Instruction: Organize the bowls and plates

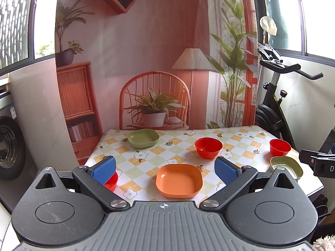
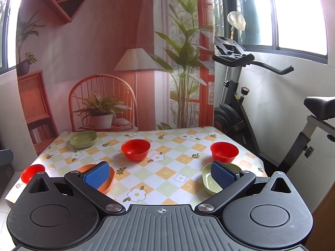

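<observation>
A: In the left wrist view, the left gripper (image 1: 165, 168) hangs above the near edge of the worktop (image 1: 236, 131) with its checked flower-print cloth, jaws spread wide and holding nothing. The square orange plastic plate (image 1: 179, 181) lies low centre, right between the blue pads. A square green plastic plate (image 1: 143, 138) sits upper left, a round red plastic bowl (image 1: 208, 147) right of centre, a second red bowl (image 1: 280, 147) far right above another green plate (image 1: 286, 167), and a third red bowl (image 1: 111, 182) peeks out behind the left pad.

B: So nothing is stacked yet; I judge this the opening step. The next move likely calls for lowering onto the orange plate's rim.

A: In the right wrist view, the right gripper (image 2: 160, 176) also hovers with jaws spread and empty. The near green plate (image 2: 211, 181) lies lower right, partly behind the right pad.

B: An exercise bike (image 2: 240, 96) stands right of the worktop, well apart from the dishes. Nothing blocks either gripper.
</observation>
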`<state>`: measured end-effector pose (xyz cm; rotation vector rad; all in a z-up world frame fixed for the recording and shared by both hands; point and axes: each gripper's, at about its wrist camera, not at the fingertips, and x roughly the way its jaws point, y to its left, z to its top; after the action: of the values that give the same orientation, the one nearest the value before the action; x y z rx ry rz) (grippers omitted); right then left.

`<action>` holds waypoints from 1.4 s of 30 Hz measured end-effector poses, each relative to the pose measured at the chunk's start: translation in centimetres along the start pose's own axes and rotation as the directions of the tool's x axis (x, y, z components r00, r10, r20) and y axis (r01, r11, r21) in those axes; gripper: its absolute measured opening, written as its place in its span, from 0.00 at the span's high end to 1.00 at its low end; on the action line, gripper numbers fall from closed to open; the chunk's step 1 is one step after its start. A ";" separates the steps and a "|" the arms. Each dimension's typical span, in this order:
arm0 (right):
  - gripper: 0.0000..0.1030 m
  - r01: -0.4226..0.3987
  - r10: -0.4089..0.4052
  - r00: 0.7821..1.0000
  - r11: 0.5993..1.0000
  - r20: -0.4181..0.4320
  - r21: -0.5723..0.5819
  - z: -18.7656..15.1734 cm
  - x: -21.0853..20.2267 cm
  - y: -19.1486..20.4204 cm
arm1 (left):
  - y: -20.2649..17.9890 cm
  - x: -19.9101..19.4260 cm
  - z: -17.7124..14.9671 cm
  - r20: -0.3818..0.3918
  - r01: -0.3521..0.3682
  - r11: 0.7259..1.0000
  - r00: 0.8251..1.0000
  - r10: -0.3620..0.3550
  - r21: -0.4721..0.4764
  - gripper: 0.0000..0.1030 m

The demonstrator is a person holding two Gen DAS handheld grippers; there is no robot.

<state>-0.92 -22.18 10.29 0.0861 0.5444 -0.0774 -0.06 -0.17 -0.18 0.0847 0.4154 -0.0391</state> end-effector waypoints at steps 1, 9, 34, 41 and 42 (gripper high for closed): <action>0.00 0.000 0.000 1.000 1.000 0.000 0.000 0.0 0.0 0.1 | 0.0 0.0 0.0 -0.001 0.001 1.000 1.000 -0.001 0.000 0.02; 0.00 0.001 -0.001 1.000 1.000 0.000 0.000 0.0 0.0 0.1 | 0.1 0.1 0.1 -0.009 0.007 1.000 1.000 -0.007 -0.003 0.02; 0.00 0.003 -0.003 1.000 1.000 -0.003 0.006 -0.3 0.0 -0.3 | 0.0 0.3 0.0 -0.028 0.012 1.000 1.000 -0.013 -0.015 0.02; 0.00 -0.015 0.015 1.000 1.000 0.003 0.021 0.3 0.1 -1.2 | 1.1 1.0 0.3 -0.068 0.030 0.997 0.997 -0.034 -0.070 0.02; 0.00 -0.022 0.022 1.000 0.999 0.009 0.024 0.6 0.1 -1.4 | 1.3 1.1 0.4 -0.072 0.032 0.996 0.997 -0.037 -0.079 0.02</action>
<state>-0.66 -23.65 10.66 0.1151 0.5338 -0.0627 1.22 1.07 -0.19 0.0020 0.4909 -0.0539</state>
